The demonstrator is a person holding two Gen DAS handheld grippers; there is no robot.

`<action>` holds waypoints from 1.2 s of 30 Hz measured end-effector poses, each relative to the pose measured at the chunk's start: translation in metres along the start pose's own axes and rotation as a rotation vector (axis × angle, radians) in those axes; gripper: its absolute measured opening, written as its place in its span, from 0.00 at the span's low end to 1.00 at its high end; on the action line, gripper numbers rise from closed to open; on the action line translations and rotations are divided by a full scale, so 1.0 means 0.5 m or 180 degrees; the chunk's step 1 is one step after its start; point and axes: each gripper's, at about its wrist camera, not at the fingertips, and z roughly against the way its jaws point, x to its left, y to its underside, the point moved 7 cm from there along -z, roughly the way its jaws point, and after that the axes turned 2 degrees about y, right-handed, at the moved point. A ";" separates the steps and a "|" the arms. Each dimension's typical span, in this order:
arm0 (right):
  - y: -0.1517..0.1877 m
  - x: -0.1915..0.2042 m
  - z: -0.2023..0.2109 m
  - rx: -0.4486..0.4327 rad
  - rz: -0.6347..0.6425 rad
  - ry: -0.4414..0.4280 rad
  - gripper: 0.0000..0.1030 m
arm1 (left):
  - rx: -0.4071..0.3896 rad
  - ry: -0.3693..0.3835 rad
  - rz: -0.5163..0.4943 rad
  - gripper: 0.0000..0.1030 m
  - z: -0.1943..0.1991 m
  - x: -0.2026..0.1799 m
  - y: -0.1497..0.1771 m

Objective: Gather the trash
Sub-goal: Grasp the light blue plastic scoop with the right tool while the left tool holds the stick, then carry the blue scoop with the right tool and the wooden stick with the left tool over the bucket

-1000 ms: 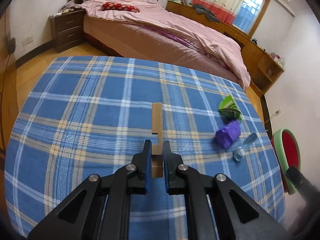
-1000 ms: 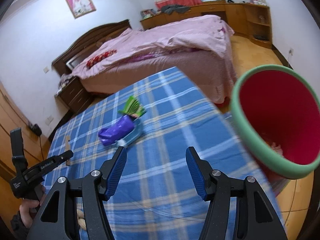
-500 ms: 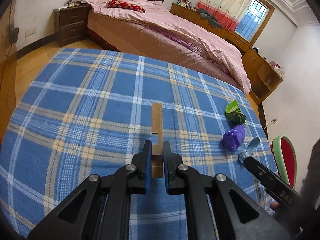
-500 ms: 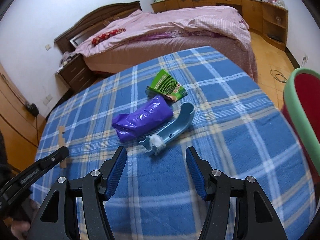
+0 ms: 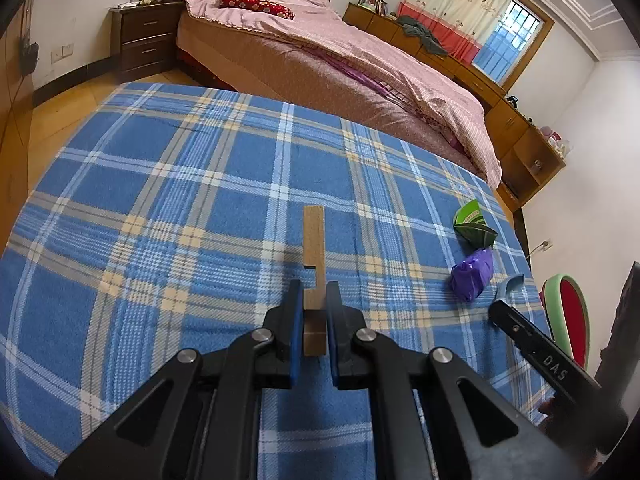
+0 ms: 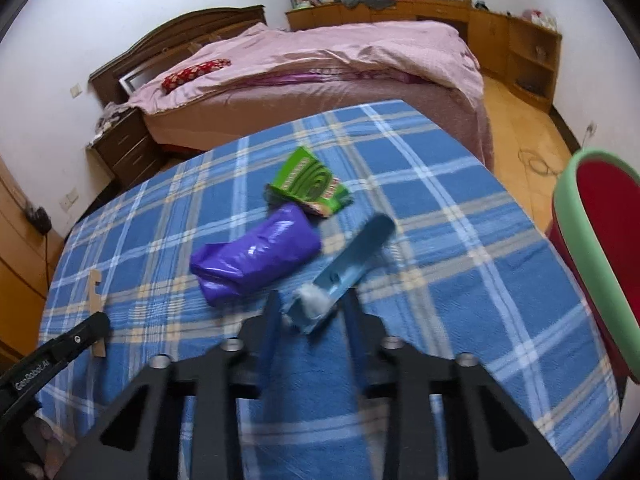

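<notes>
My left gripper is shut on a flat notched cardboard strip and holds it over the blue plaid tablecloth; the strip also shows in the right wrist view. My right gripper is open, its jaws on either side of the near end of a light blue plastic piece with white fluff on it. A purple wrapper and a green packet lie just beyond. A red bin with a green rim stands at the table's right edge.
A bed with a pink cover stands behind the table, a dark nightstand to its left, wooden cabinets along the far wall. A cable lies on the wooden floor.
My right gripper has swung left from the bin and come down over the blue plastic piece, its jaws narrowing around it. The left gripper still holds the strip.
</notes>
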 end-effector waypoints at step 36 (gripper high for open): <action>0.147 -0.151 0.250 -0.0183 -0.0205 -0.0413 0.20 | -0.0033 0.0424 -0.0430 0.10 0.129 -0.172 0.065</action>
